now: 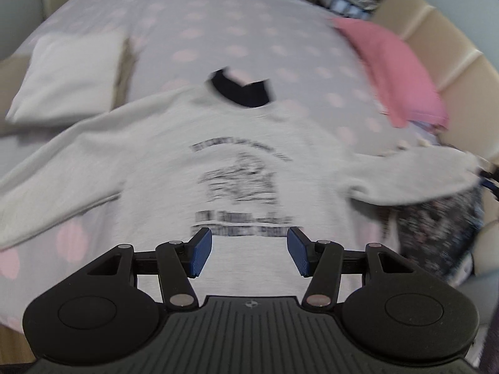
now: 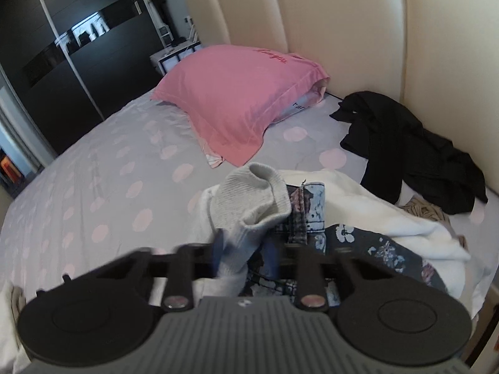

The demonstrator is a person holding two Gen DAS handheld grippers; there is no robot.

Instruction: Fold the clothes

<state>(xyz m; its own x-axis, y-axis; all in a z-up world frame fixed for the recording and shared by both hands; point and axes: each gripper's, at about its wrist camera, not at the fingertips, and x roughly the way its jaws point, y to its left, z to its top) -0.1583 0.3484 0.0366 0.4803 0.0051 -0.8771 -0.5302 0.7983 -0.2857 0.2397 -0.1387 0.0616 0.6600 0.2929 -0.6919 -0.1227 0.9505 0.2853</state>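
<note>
Low in the right-wrist frame, right tongs (image 2: 241,254) pinch the grey knitted sweatshirt's (image 1: 218,155) sleeve cuff (image 2: 255,196); left tongs (image 1: 249,251) hang spread above its hem (spotted bed (image 2: 93,171)). A shallow pinch could let the cuff slip.

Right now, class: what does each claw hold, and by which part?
Right claw grips the grey sweatshirt by its sleeve cuff. Left claw holds nothing.

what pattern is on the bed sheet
The bed sheet is pale grey with pink polka dots, clearest in the right wrist view.
</note>
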